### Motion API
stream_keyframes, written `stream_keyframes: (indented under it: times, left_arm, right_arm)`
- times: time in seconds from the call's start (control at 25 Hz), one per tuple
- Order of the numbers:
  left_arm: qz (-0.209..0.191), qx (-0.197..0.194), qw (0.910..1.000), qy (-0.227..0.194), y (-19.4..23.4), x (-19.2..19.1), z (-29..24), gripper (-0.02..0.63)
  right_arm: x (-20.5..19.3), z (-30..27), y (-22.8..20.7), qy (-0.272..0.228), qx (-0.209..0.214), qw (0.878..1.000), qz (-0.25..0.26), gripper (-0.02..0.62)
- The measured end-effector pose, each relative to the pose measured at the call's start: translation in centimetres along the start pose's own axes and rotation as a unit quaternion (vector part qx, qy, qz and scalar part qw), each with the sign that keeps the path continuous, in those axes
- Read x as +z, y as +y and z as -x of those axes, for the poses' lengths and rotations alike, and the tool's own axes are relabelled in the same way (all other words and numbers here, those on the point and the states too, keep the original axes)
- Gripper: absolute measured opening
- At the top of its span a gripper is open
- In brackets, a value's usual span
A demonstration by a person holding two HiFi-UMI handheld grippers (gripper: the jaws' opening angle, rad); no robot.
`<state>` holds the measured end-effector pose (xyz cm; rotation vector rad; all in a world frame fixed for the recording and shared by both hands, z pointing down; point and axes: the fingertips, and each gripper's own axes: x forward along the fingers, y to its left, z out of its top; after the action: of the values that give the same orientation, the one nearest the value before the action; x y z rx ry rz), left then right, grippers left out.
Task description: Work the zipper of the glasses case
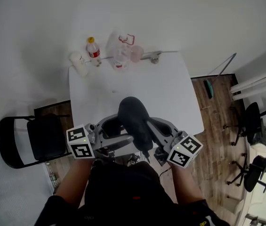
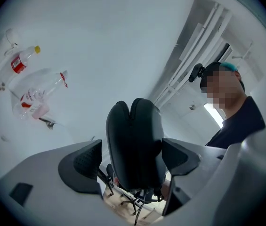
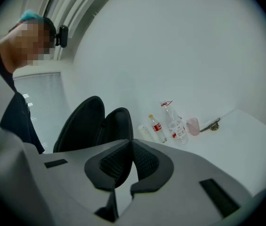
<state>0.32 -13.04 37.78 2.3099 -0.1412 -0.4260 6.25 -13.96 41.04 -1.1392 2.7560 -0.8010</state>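
While the left gripper (image 2: 133,159) stands released, pads either side of the glasses case (image 1: 135,119) without squeezing, the right gripper (image 3: 129,158) is clenched on the case's near end (exact purchase hidden), holding it raised by the white table (image 1: 170,88). Advice: clamp left on the shell before pulling; tug along the zipper seam, slowly.
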Motion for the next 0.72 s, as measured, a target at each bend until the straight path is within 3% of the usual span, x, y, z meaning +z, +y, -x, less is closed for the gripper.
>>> stream_keyframes:
  times: [0.36, 0.52, 0.72]
  left_arm:
    - [0.027, -0.035, 0.9985, -0.031, -0.3, 0.7, 0.6, 0.383]
    - [0.047, -0.067, 0.9957, -0.043, -0.8, 1.0, 1.1, 0.350]
    - [0.061, -0.089, 0.9928, -0.052, -1.2, 1.5, 1.4, 0.335]
  right_arm:
    - [-1.4, -0.8, 2.6, 0.038, 0.046, 0.996, 0.061, 0.035]
    - [-1.0, -0.3, 4.1, 0.026, 0.100, 0.993, 0.064, 0.040]
    - [-0.6, 1.2, 4.5, -0.008, 0.161, 0.986, 0.035, 0.123]
